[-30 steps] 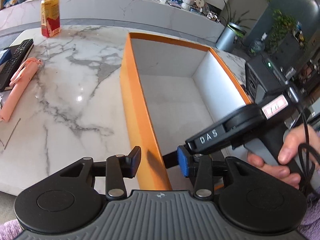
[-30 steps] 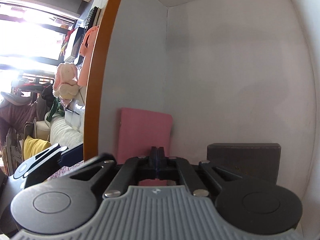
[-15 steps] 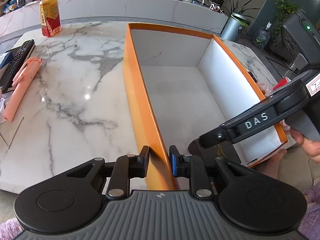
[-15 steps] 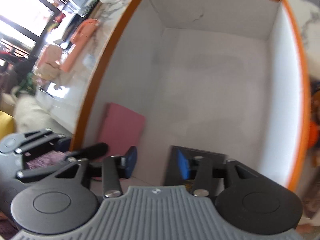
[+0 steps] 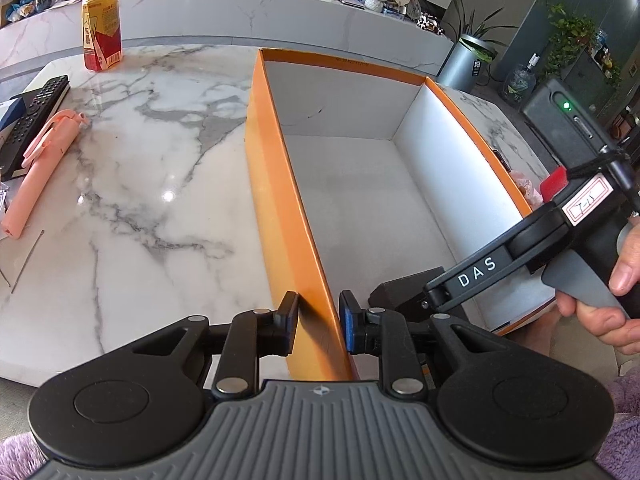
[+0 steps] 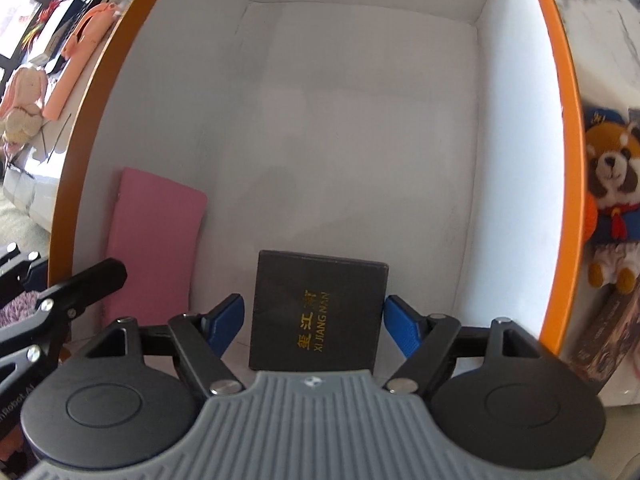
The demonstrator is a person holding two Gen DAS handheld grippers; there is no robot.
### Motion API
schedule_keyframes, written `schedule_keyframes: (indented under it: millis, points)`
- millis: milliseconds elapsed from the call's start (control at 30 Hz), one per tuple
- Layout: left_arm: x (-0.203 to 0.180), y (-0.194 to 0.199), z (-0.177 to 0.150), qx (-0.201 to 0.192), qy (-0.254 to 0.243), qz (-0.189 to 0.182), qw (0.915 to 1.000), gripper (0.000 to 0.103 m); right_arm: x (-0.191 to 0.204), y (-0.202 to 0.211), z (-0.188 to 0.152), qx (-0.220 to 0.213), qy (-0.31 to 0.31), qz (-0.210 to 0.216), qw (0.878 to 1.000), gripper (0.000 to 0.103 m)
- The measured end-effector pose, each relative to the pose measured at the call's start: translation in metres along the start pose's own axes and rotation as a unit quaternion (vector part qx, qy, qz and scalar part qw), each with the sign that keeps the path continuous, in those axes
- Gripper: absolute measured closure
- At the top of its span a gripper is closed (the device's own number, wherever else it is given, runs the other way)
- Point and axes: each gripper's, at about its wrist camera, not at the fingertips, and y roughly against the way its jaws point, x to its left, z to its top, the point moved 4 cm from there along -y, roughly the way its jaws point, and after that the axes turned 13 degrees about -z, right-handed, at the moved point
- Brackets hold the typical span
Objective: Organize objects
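Observation:
A large orange box (image 5: 280, 184) with a white inside stands on the marble table (image 5: 140, 200). My left gripper (image 5: 318, 326) is shut on the box's left wall near its front corner. My right gripper (image 6: 318, 320) is wide open above a black box with gold lettering (image 6: 318, 312) that lies on the orange box's floor (image 6: 360, 140). A pink flat case (image 6: 154, 244) lies beside it against the left wall. The right gripper's body also shows in the left wrist view (image 5: 500, 264), over the black box (image 5: 404, 288).
On the table left of the orange box lie a pink selfie stick (image 5: 40, 164), a black remote (image 5: 32, 116) and a drink bottle (image 5: 102, 28). A plush red panda (image 6: 612, 200) and a book (image 6: 608, 344) lie right of the box. A cream plush toy (image 6: 20, 108) lies far left.
My right gripper opened wide and lifted off the pink case; it now hangs over the black box. My left gripper closed on the orange box's left wall.

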Motion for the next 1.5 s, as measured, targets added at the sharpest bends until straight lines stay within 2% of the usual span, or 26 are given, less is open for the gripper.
schedule_keyframes:
  millis: [100,133,333,633,767,833,1100,1167,1300,1400,1500]
  points:
    - [0.000,0.000,0.000,0.000,0.002,-0.002,1.0000,0.077,-0.004,-0.010,-0.002,0.021,-0.029,0.045,0.998,0.029]
    - [0.000,0.000,0.000,0.000,0.002,-0.003,1.0000,0.077,-0.003,-0.012,-0.003,0.019,-0.031,0.053,0.998,0.035]
    - [0.001,0.000,-0.001,0.001,0.003,-0.002,1.0000,0.077,0.004,-0.014,-0.002,0.014,-0.028,0.094,0.995,0.053]
    - [0.001,0.000,0.000,0.005,0.007,0.004,1.0000,0.078,0.003,-0.015,-0.002,0.003,-0.013,0.097,0.995,0.051]
    - [0.003,0.005,0.000,0.001,0.022,-0.003,0.9998,0.078,0.003,-0.011,-0.005,-0.019,-0.001,0.076,0.997,0.047]
    - [0.004,0.009,0.000,-0.001,0.023,0.005,0.9997,0.074,0.000,-0.007,-0.007,-0.031,0.001,0.066,0.997,0.043]
    - [-0.011,0.027,0.003,-0.022,0.011,0.025,0.9994,0.073,0.003,0.013,-0.024,-0.057,0.004,0.069,0.996,0.043]
    - [-0.017,0.035,0.005,-0.032,0.003,0.033,0.9989,0.073,0.003,0.020,-0.030,-0.072,0.005,0.067,0.995,0.043]
    - [-0.039,0.054,0.012,-0.064,-0.035,0.037,0.9967,0.073,0.005,0.064,-0.044,-0.128,0.010,0.061,0.990,0.043]
    - [-0.066,0.062,0.017,-0.081,-0.076,0.019,0.9937,0.073,-0.016,0.097,-0.058,-0.183,0.005,0.054,0.982,0.043]
    - [-0.096,0.057,0.019,-0.079,-0.115,-0.010,0.9901,0.073,-0.027,0.118,-0.075,-0.230,-0.009,0.044,0.972,0.043]
